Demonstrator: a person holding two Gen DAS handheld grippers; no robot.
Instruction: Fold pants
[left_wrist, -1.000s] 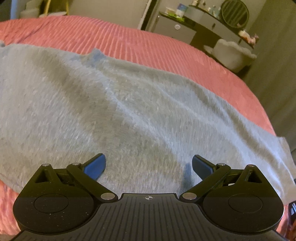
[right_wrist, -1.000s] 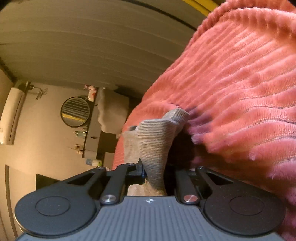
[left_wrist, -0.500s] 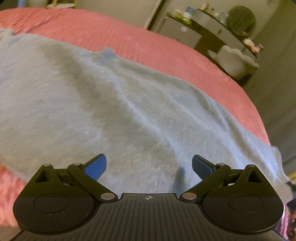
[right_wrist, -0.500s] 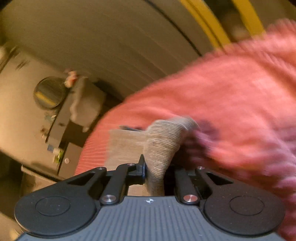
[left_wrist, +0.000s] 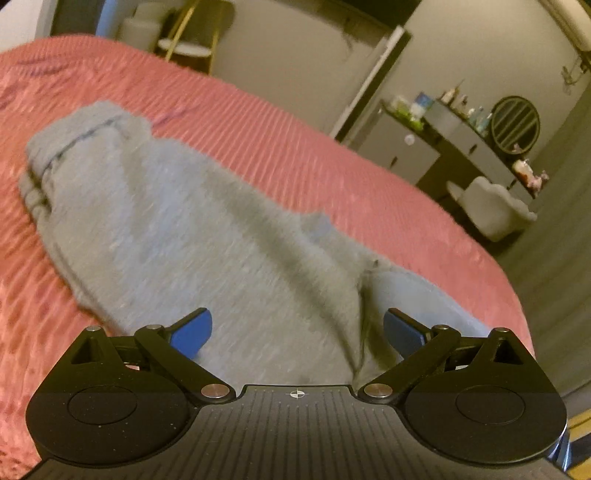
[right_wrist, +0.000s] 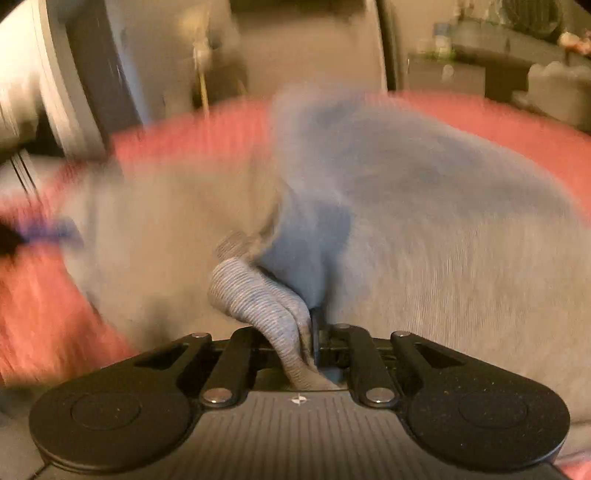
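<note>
- Grey pants (left_wrist: 207, 236) lying long on the pink bed cover (left_wrist: 303, 162), right in front of the left tongs (left_wrist: 297, 332) and running away up to the left.
- Left tongs wide apart, blue fingertips (left_wrist: 192, 330) one on each side of the near end of the pants, gripping nothing.
- A deep fold in the cloth just inside the right blue tip, with a flatter flap of pants past it on the right.
- Far end of the pants bunched up, well ahead and to the left of the left tongs.
- Right tongs (right_wrist: 308, 332) squeezed tight on a ribbed cuff (right_wrist: 258, 295) of the pants, the cuff poking up and bending left from between the black fingers.
- More grey cloth (right_wrist: 424, 221) heaped up just ahead of the right tongs, blocking most of the bed from sight; very blurry there.
- Pink cover peeking out to the left of and far ahead of the right tongs.
- Past the bed, ahead and to the right of the left tongs: a dark dresser (left_wrist: 461, 144) with bottles on top, a round mirror (left_wrist: 515, 125) and a pale fluffy chair (left_wrist: 491, 210).
- Far ahead on the left: a small round table (left_wrist: 183, 50) with gold legs.
</note>
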